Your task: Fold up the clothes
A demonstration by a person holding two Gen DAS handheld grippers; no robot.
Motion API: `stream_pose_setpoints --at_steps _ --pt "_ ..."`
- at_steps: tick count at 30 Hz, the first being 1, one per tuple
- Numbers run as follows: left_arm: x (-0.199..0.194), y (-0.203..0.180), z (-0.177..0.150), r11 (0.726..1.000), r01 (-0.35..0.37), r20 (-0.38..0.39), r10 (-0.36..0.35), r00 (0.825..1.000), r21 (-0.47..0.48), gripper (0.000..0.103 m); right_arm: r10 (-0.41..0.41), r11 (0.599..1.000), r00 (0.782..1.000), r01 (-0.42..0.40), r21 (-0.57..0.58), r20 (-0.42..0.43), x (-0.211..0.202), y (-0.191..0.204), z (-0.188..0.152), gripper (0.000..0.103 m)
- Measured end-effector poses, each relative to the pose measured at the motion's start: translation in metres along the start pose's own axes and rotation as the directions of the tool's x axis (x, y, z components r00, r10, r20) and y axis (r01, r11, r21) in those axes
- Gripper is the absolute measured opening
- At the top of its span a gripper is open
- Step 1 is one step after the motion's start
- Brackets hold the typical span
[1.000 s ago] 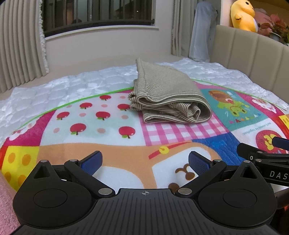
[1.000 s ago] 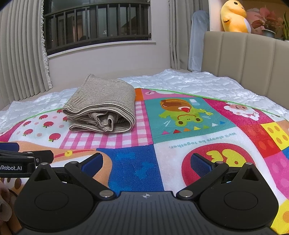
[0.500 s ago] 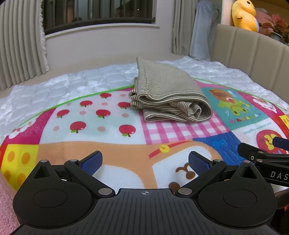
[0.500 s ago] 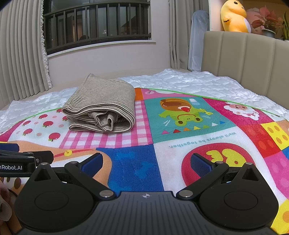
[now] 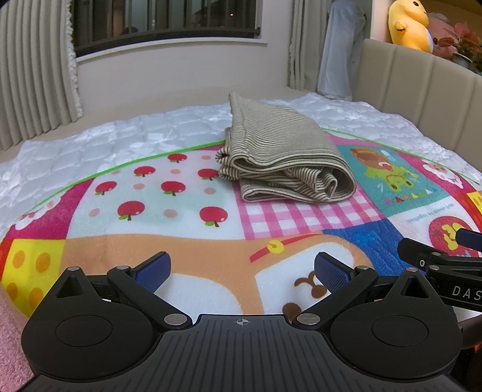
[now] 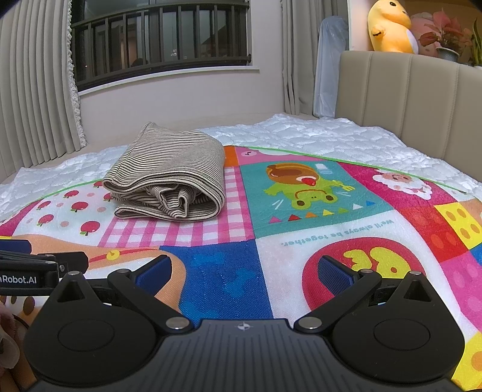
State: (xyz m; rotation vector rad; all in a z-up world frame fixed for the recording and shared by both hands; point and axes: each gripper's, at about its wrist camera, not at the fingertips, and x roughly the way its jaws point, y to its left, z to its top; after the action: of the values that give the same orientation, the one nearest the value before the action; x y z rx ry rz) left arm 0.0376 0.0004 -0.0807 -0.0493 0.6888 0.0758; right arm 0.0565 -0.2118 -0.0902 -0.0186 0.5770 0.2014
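Note:
A beige striped garment (image 5: 283, 156) lies folded in a thick bundle on the colourful round play mat (image 5: 156, 196); it also shows in the right wrist view (image 6: 171, 181). My left gripper (image 5: 241, 268) is open and empty, low over the mat, well short of the garment. My right gripper (image 6: 244, 268) is open and empty, to the right of the left one and short of the garment. Each gripper's side shows at the edge of the other's view.
The mat (image 6: 331, 241) lies on a white quilted bed cover (image 5: 90, 144). A beige padded headboard (image 6: 415, 96) stands at the right, with a yellow plush toy (image 6: 388, 27) above it. Curtains and a window wall are behind. Pink cloth (image 5: 9, 346) is at the lower left.
Both grippers stay open and almost still; the views have shifted only slightly. The garment has not moved.

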Motion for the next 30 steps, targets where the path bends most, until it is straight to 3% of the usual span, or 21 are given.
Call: stream_pose_setpoints --at_steps 30 --pt "0.0010 0.0005 0.0003 1.000 -0.002 -0.003 0.002 1.000 -0.001 0.103 0.000 1.000 1.000 0.000 0.006 -0.007 0.0007 -0.0018 0.0000 0.103"
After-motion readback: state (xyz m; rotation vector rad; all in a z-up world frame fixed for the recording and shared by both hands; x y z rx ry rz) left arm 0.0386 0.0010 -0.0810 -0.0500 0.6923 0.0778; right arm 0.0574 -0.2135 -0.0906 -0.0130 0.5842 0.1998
